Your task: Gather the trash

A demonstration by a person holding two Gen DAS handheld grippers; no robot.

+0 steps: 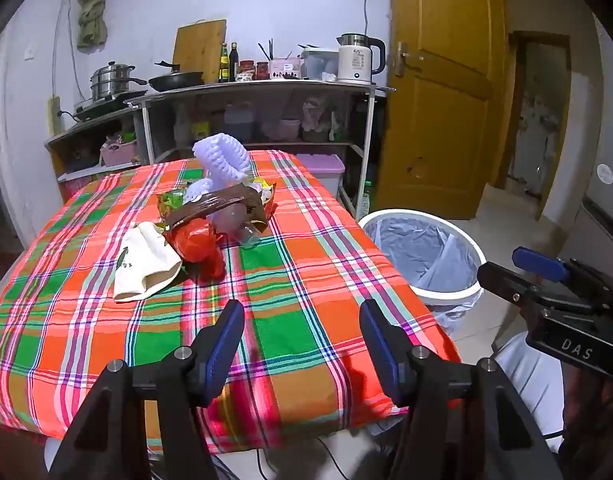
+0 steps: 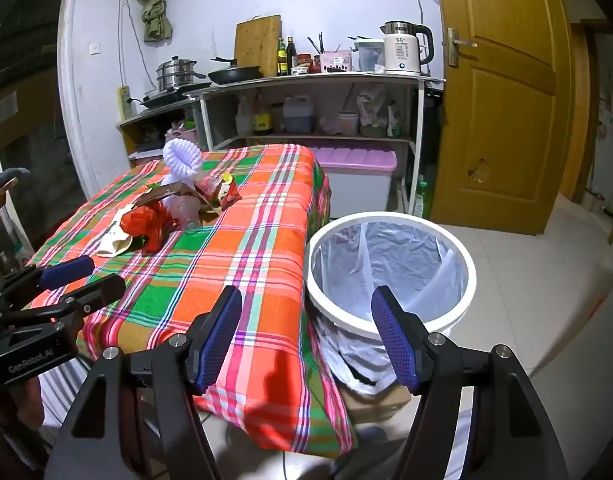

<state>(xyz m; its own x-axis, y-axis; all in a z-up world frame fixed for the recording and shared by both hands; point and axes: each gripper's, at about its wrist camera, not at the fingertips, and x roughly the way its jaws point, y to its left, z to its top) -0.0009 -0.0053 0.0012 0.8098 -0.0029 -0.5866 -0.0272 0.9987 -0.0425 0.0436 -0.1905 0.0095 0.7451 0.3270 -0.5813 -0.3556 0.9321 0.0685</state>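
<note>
A pile of trash lies on the plaid tablecloth: a cream paper bag, a red plastic bag, a clear plastic cup, a brown wrapper and white foam netting. The same pile shows in the right wrist view, with the red bag and foam netting. My left gripper hangs open over the table's near part, short of the pile, nothing between its fingers. My right gripper is open and empty above the table's corner and the white lined bin, which also appears in the left wrist view.
A shelf unit with pans, bottles and a kettle stands behind the table. A purple-lidded storage box sits on the floor beside it. A wooden door is at the right. Tiled floor stretches past the bin.
</note>
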